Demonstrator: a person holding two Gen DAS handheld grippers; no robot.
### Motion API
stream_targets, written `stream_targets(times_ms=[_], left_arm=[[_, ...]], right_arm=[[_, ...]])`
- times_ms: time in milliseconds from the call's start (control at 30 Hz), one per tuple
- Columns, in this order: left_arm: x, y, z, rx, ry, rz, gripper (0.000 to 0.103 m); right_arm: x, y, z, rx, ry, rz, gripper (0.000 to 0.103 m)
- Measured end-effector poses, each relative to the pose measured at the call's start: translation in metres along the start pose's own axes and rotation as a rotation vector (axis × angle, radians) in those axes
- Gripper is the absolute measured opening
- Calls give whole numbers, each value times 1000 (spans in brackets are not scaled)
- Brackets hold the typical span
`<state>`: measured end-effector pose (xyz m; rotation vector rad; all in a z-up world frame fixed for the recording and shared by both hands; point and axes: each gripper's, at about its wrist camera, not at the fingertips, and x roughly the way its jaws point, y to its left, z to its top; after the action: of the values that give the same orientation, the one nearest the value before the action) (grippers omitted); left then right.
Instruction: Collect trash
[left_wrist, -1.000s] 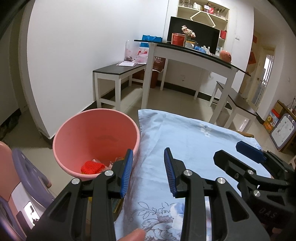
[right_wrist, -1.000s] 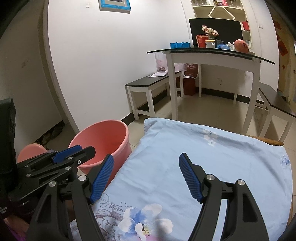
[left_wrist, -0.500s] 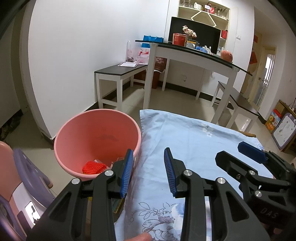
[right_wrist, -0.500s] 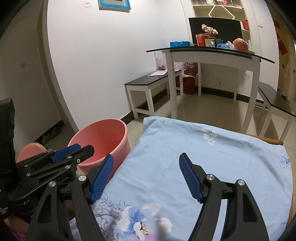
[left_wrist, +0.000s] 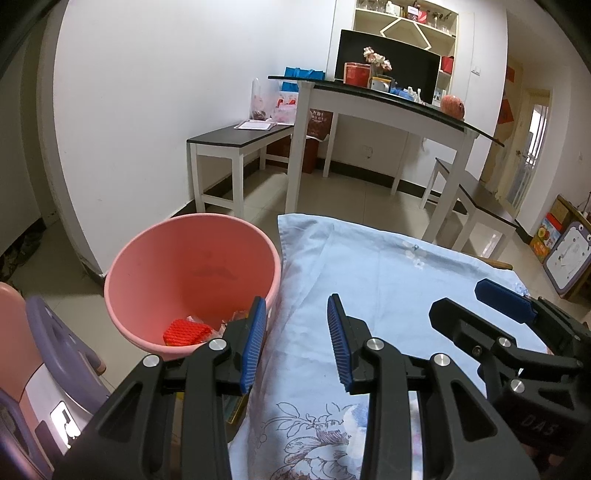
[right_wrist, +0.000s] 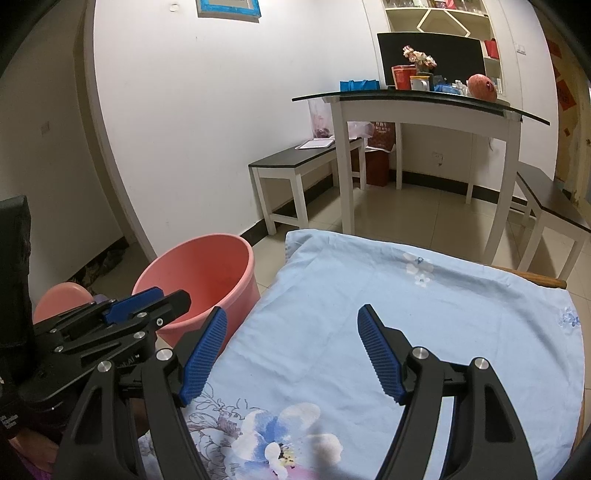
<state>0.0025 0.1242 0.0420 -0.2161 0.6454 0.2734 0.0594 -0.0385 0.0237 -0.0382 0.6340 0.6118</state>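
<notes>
A pink bucket (left_wrist: 192, 280) stands on the floor left of a table covered by a light blue floral cloth (left_wrist: 388, 295). Inside the bucket lie a red ribbed piece (left_wrist: 186, 331) and some wrappers. My left gripper (left_wrist: 295, 343) is open and empty, over the cloth's left edge beside the bucket rim. My right gripper (right_wrist: 291, 354) is open and empty above the cloth (right_wrist: 406, 314). The bucket also shows in the right wrist view (right_wrist: 207, 273). Each gripper appears at the other view's side.
A white table with a dark top (left_wrist: 388, 110) carries boxes, flowers and a round fruit. Dark-topped benches (left_wrist: 236, 144) stand beside it. A purple and pink plastic chair (left_wrist: 44, 354) is at the lower left, next to the bucket.
Both grippers stay open and empty. The views have drifted slightly; the bucket and cloth sit almost where they were.
</notes>
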Motion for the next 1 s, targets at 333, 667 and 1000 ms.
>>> stream_targets(times_ms=[333, 667, 1000], left_arm=[[1, 1, -2, 2, 2, 2, 35], [3, 2, -6, 4, 7, 6, 35], [3, 1, -5, 3, 9, 6, 35]], right_arm=[[4, -2, 0, -1, 6, 2, 72], [4, -2, 0, -2, 10, 2, 72], [6, -3, -1, -3, 13, 1, 72]])
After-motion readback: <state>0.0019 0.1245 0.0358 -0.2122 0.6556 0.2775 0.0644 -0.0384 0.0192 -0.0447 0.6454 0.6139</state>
